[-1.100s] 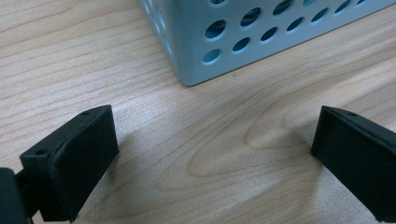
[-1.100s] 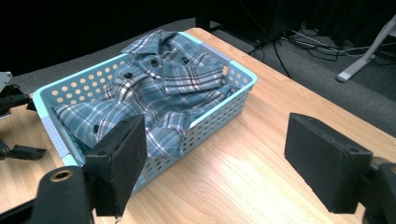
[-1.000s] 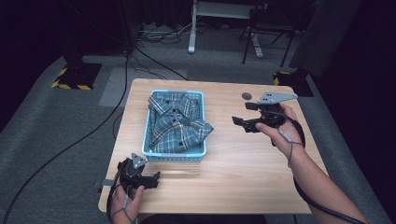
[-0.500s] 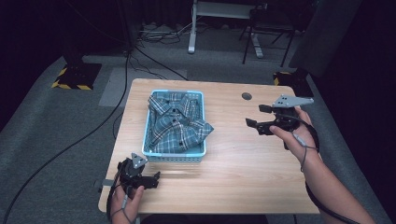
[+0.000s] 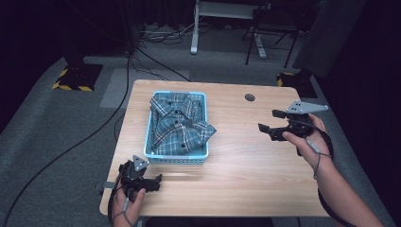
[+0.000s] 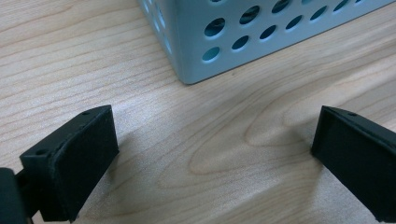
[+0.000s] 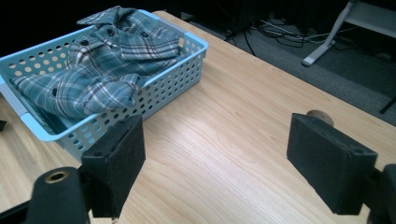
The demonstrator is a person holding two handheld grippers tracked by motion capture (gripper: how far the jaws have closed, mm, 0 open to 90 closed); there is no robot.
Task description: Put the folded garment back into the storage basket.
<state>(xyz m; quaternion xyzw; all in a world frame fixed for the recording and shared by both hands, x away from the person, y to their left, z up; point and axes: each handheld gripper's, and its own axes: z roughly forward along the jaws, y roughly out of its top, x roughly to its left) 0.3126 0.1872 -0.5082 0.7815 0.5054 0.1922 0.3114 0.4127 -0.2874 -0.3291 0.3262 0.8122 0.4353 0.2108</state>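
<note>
A blue plaid shirt [image 5: 179, 124] lies bundled in a light blue perforated basket [image 5: 176, 156] on the wooden table; part of it drapes over the basket's right rim. In the right gripper view the shirt [image 7: 93, 70] and basket [image 7: 154, 95] sit to the upper left. My right gripper [image 5: 270, 124] hovers over the table's right side, jaws open and pointing left toward the basket, nothing between them [image 7: 215, 163]. My left gripper [image 5: 153, 182] rests low at the table's front left, open, just before a basket corner [image 6: 196, 51], with bare wood between its jaws [image 6: 215, 154].
A round cable hole [image 5: 249, 97] sits in the table near its far right. Bare wood stretches between the basket and my right gripper. The table's front edge is close to my left hand. Cables and a desk leg lie on the floor beyond.
My right gripper has drawn away to the right and slightly toward the front, farther from the basket. The left gripper, shirt and basket have stayed put.
</note>
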